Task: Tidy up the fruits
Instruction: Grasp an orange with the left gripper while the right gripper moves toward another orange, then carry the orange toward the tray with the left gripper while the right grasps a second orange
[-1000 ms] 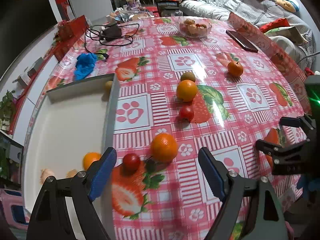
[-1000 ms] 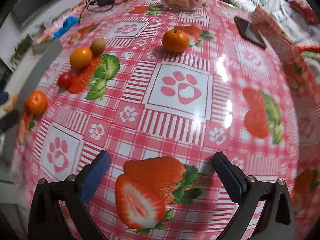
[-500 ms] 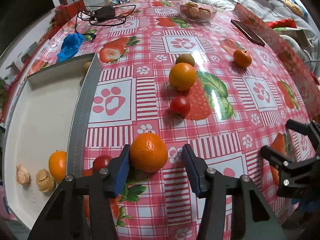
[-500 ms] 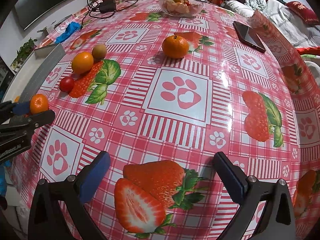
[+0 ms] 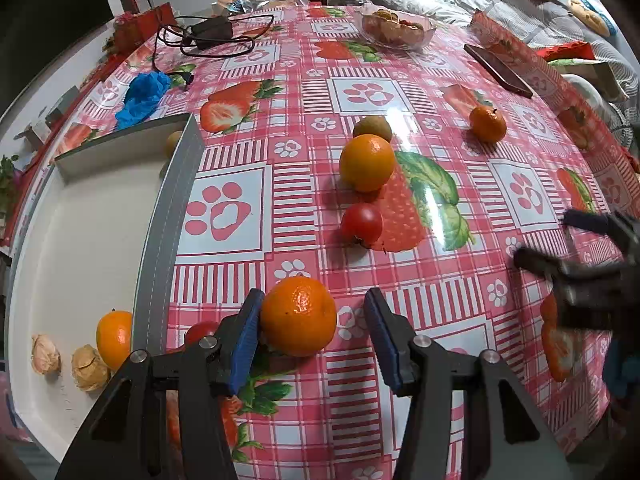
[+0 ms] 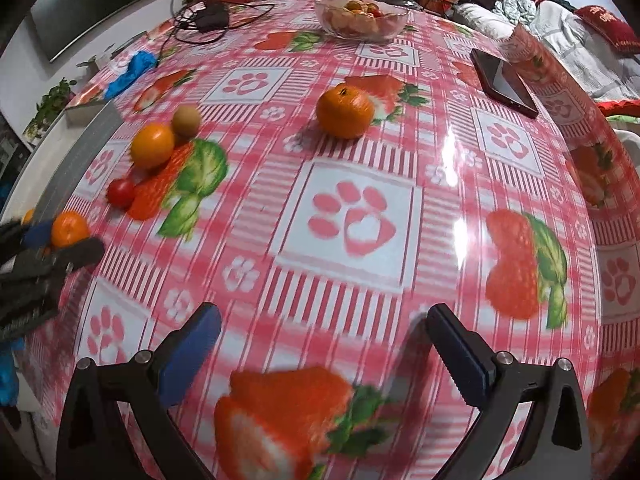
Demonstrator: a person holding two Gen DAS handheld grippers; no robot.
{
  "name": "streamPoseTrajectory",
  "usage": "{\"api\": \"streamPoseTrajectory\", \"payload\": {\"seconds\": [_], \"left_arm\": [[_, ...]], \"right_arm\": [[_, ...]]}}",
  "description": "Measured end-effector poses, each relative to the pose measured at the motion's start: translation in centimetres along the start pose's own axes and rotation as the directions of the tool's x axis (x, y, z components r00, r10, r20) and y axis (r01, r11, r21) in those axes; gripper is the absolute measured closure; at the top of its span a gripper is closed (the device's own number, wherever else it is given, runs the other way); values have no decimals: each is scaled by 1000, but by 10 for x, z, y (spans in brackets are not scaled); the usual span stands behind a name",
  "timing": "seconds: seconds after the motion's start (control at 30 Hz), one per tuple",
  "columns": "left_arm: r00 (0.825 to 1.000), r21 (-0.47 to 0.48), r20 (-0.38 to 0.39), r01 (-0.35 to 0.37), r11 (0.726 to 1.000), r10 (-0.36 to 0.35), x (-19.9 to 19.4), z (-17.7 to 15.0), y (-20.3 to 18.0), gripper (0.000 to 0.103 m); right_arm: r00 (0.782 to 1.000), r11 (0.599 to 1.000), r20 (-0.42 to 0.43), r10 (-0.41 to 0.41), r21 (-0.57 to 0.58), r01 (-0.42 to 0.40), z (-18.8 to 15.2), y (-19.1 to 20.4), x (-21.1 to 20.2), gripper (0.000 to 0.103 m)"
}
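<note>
5 orange citrus fruits, 2 tomatoes, 1 kiwi, 2 husked fruits, 1 tray.

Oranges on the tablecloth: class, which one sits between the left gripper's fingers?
The orange nearest the camera, touching the left finger pad, just right of the tray wall. The other two oranges lie farther up the table.

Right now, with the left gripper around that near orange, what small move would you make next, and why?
Probably close the left gripper: the orange sits between its open jaws, touching the left pad with a gap on the right. The white tray lies just left, ready to receive it.
</note>
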State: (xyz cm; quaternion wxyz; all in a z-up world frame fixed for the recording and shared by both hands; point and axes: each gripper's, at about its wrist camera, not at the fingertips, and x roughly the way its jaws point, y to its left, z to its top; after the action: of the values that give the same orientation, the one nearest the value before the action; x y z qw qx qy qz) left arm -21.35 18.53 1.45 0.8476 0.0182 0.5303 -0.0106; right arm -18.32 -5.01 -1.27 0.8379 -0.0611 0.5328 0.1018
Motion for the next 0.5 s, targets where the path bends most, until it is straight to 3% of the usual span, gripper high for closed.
{"api": "streamPoseTrajectory", "payload": {"seconds": [0.4,0.43,0.5], "left_arm": [[1000,-13,8,17,1000,-17,1,0,2,48],[1000,-12,9,18,1000,-18,1,0,2,48],[1000,-11,10,16,1000,-16,1,0,2,48]], "right_arm": [[999,999,36,-1,52,-1,78,-7,32,0],[999,999,43,-7,52,5,83,-7,33,1],[999,999,50,1,46,-4,91,-5,35,15]]}}
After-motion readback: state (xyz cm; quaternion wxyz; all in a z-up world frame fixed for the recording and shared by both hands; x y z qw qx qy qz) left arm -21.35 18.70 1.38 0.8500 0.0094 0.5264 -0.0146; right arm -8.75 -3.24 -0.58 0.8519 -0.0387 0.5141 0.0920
